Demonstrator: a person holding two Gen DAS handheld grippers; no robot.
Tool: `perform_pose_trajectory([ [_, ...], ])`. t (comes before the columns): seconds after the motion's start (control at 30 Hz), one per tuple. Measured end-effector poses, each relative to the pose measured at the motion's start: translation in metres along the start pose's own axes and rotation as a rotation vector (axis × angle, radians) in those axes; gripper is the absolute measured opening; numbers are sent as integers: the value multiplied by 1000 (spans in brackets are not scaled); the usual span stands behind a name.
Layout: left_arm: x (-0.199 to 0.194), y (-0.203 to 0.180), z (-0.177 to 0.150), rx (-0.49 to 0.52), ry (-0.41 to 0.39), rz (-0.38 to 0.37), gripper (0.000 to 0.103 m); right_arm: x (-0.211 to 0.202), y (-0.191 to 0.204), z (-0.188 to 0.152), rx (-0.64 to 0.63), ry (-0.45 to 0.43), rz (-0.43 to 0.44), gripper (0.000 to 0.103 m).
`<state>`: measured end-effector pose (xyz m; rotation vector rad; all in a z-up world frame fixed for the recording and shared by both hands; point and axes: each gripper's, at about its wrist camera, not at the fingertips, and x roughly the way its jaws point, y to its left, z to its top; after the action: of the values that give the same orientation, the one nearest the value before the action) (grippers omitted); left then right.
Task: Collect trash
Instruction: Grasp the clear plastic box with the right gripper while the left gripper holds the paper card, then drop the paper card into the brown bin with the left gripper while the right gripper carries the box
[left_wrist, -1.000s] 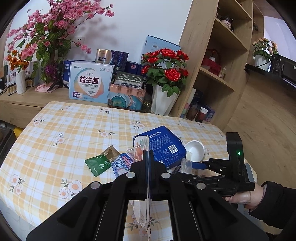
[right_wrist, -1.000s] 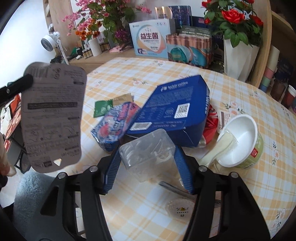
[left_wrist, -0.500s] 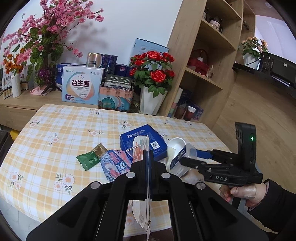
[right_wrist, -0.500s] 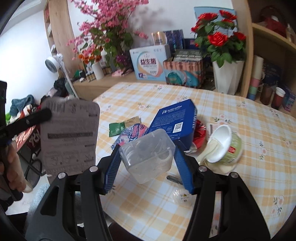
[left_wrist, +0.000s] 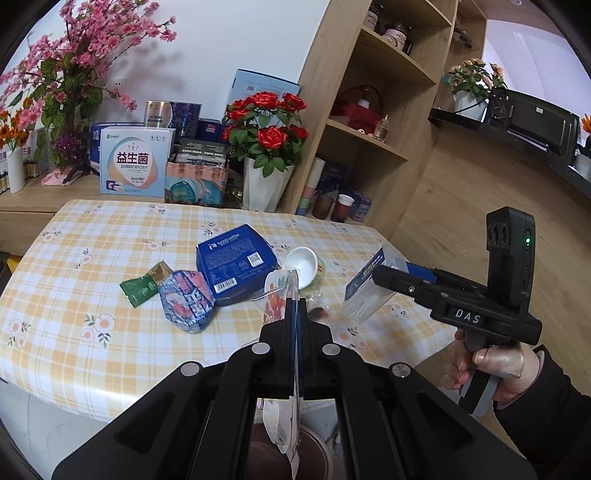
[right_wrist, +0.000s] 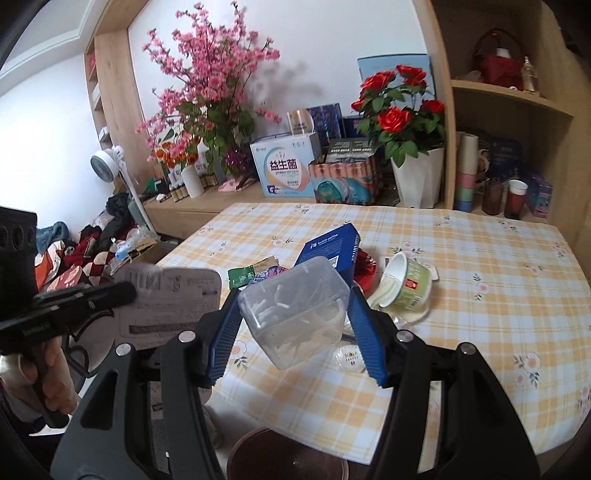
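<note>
Two grippers (left_wrist: 294, 306) (right_wrist: 295, 321), flat packet (left_wrist: 280, 295), clear box (right_wrist: 295, 310)

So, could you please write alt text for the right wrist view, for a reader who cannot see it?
The right gripper grips a clear plastic box between its blue pads, above the edge of a table with a yellow checked cloth. At left, the left gripper holds a flat printed card; a blue coffee box and a tipped green cup lie on the table.

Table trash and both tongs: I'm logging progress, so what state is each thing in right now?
Left tongs: shut on flat printed plastic packet.
Right tongs: shut on clear plastic box.
Blue cardboard coffee box: lying closed on table.
Green-and-white paper cup: tipped over.
Green foil sachet: lying flat.
Dark round bin: open, below both loads.
</note>
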<state>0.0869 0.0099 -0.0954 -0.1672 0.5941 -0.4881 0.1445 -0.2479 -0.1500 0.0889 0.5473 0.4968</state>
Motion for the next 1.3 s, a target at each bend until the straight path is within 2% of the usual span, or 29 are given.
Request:
perform_pose_trajectory([
  [0.37,1,-36,-41,19,84,-41,1,-71,-1,-19,13,-70,-35,59],
  [0.73,22,-57,-72,53,182,-67,3,-105,-16,-30,51,-99,-57,59],
  [0.77,26,-59,-74,57,195,-68,13,-105,-17,-31,53,-99,-57,59],
  [0.8,28,-60,-75,60,199,-64,38,-106,-18,-32,57,-98,-56,59],
  [0.87,24,-60,-74,62,168,-48,64,-105,-19,-33,61,-95,-56,59],
  [0.93,21,-61,-70,78,146,-24,69,-104,-19,-35,60,-89,-55,59],
  [1.0,14,-60,-64,91,119,29,84,-103,-16,-36,59,-82,-51,59],
  [1.07,4,-59,-57,103,71,72,93,-101,-13,-39,50,-75,-48,59],
  [1.17,-12,-54,-49,129,6,158,97,-100,-8,-43,39,-63,-46,59],
  [1.3,-32,-45,-40,155,-56,241,97,-97,-5,-49,39,-39,-35,59],
])
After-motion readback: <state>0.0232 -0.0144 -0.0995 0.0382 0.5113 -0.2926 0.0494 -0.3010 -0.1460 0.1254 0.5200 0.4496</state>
